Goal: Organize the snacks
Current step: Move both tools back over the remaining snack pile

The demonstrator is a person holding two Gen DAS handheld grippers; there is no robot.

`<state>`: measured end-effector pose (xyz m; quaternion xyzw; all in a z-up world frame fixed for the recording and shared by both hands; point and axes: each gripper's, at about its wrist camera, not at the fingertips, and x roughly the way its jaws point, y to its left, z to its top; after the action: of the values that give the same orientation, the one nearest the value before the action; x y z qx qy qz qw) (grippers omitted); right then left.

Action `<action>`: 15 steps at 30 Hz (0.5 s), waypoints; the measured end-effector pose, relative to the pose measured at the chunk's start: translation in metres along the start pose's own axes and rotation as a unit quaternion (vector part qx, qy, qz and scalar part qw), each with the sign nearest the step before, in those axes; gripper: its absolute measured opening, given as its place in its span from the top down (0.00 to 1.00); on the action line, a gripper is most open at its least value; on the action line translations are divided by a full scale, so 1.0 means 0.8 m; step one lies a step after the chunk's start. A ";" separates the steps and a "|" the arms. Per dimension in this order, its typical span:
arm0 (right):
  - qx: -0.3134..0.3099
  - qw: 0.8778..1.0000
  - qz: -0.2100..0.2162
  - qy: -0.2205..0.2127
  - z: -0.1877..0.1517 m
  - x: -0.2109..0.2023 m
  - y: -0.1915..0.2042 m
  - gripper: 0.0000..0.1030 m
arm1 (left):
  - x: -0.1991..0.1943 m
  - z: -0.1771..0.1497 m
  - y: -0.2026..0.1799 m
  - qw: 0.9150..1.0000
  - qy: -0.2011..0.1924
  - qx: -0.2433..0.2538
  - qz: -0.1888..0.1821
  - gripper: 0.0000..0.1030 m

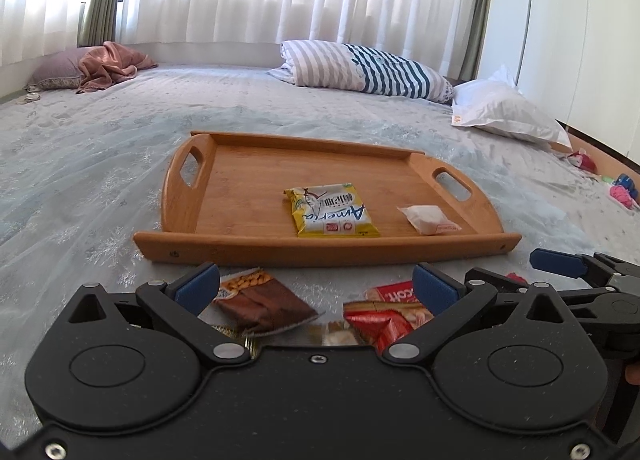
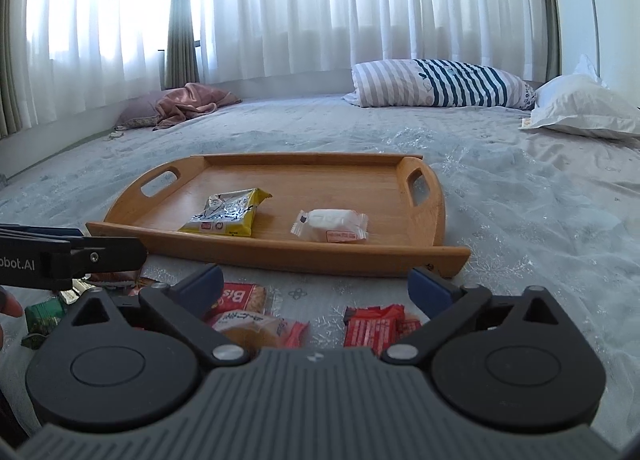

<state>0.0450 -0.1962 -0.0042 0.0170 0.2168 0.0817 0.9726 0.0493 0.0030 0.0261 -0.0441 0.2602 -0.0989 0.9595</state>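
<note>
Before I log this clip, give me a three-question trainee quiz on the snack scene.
1. How many snacks lie in the wooden tray?
2. True or false: the right tongs are clamped on a packet.
3. Which packet lies nearer the tray's right handle: A) yellow packet, B) white wrapped snack?

Key: 1. Two. 2. False, they stand open and empty. 3. B.

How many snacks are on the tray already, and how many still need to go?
Done: the yellow snack packet and white wrapped cake lie on the wooden tray. In hand: nothing; both grippers' jaws are open and empty. Left: the brown peanut bar, red biscuit packs and others still on the bedspread.
</note>
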 end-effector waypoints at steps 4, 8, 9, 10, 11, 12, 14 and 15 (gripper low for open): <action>0.011 1.000 -0.001 -0.004 -0.008 -0.006 -0.004 0.00 | -0.007 -0.009 0.002 1.000 -0.001 0.001 0.009 0.00; 0.026 1.000 -0.006 -0.003 -0.015 -0.011 -0.010 0.00 | -0.015 -0.018 0.004 1.000 -0.004 0.002 0.025 0.00; 0.030 1.000 -0.007 -0.003 -0.018 -0.013 -0.011 0.00 | -0.017 -0.021 0.005 1.000 -0.005 0.002 0.028 0.00; 0.032 0.999 -0.008 -0.002 -0.022 -0.014 -0.012 0.00 | -0.018 -0.024 0.006 1.000 -0.004 0.001 0.030 0.00; 0.032 0.999 -0.009 -0.001 -0.026 -0.015 -0.011 0.00 | -0.019 -0.026 0.008 0.999 -0.003 -0.001 0.032 0.00; 0.031 0.999 -0.011 -0.001 -0.029 -0.016 -0.011 0.00 | -0.020 -0.029 0.009 0.999 0.000 -0.005 0.035 0.00; 0.025 1.000 -0.016 -0.002 -0.036 -0.020 -0.008 0.00 | -0.021 -0.035 0.013 0.999 0.004 -0.012 0.041 0.00; 0.023 1.000 -0.019 -0.005 -0.038 -0.022 -0.007 0.00 | -0.021 -0.038 0.015 0.999 0.006 -0.016 0.046 0.00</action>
<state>0.0170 -0.2046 -0.0243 0.0353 0.2139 0.0583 0.9745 0.0218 0.0174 0.0065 -0.0466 0.2689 -0.0513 0.9607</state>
